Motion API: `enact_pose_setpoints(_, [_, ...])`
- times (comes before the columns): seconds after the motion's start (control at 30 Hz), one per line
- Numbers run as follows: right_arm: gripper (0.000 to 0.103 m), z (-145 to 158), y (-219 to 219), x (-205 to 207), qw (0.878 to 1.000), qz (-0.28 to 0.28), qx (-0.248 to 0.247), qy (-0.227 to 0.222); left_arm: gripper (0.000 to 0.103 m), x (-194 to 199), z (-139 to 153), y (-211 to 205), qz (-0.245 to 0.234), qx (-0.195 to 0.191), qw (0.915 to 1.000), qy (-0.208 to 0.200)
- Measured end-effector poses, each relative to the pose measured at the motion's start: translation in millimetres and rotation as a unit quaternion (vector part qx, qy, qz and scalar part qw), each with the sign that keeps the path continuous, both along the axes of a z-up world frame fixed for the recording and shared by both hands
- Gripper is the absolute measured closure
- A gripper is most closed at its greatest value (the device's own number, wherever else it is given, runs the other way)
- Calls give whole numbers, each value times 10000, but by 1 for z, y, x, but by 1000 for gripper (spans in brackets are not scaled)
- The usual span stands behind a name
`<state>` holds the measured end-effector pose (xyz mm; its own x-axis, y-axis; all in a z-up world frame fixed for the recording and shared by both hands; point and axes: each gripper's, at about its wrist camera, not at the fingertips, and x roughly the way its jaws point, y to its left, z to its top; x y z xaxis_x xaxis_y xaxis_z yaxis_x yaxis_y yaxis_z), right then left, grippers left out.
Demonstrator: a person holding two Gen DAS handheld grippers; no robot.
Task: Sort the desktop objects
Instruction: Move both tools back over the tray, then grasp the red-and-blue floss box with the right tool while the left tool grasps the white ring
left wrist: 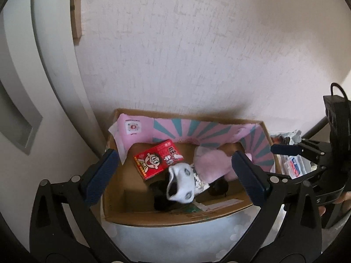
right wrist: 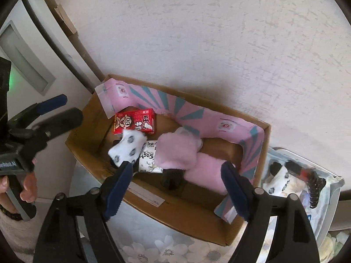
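Left gripper (left wrist: pixel 175 173) is hanging above the cardboard box (left wrist: pixel 153 219), jaws spread wide, nothing between the blue pads (left wrist: pixel 99 178); released. Right gripper (right wrist: pixel 177 188) is likewise hovering over the same box, jaws apart and gripping nothing, its left pad sitting just in front of the spotted sock in its own view; contact there cannot be told. In the left wrist view the right gripper (left wrist: pixel 285 149) is showing at the right edge, beyond the box's right wall. In the right wrist view the left gripper (right wrist: pixel 63 109) is showing at the left, a person's hand (right wrist: pixel 26 186) wrapping its handle.

Box is sitting on a floral-print surface (right wrist: pixel 166 247) against a pale textured wall (left wrist: pixel 197 43). A pink liner with teal rays (left wrist: pixel 197 131) is standing along the far and right inner walls.

Contents:
- red carton with a cartoon face (left wrist: pixel 159 159) is lying flat at far left of the box floor;
- white sock with grey spots (left wrist: pixel 181 180) is lying in the middle, just right of the carton, touching it in the right wrist view;
- pink plush item (right wrist: pixel 177 153) is lying right of the sock, reaching toward the right wall;
- a black-and-white printed packet (right wrist: pixel 149 160) is lying between sock and plush, partly under both;
- dark items under the pile, not identifiable.

Right of the box, a pale tray (right wrist: pixel 329 184) is holding another spotted sock (right wrist: pixel 278 182) and other small things.
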<state>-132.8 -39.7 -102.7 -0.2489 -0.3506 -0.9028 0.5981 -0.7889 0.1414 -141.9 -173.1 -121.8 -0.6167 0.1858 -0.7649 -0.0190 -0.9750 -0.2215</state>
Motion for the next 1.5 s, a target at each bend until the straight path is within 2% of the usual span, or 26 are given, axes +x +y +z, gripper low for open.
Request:
enact_pose_setpoints(0.2, [24,2,2,6,9999,116,37,-83,0,5,7,6,21,-270,9996,110])
enact_pose_setpoints(0.47, [24,16,18,20,9998,193,-33,-63,0,9,17,22,-132,-208,9995,180])
enact_pose_setpoints(0.6, [24,30,47,21,10000,58,-16,49,0,12,24,40,-274,-335,9988,233])
enact_pose_setpoints(0.77, [24,52,118,14,9986,-453,84,270,0,15,36,69,-519,-398,9975,280])
enact_pose_setpoints(0.97, [24,61,207,13,9932,-1133,35,273,0,18,48,129,-947,-363,9941,389])
enact_pose_setpoints(1.17, [24,52,258,20,9911,-1313,4,201,0,21,47,200,-1380,-604,9877,410])
enact_pose_setpoints(1.3, [24,39,281,23,9915,-1297,0,99,0,26,35,250,-1553,-669,9851,302])
enact_pose_setpoints(1.5, [24,12,305,19,9935,-1131,-5,-84,0,38,2,308,-1314,-1070,9852,245])
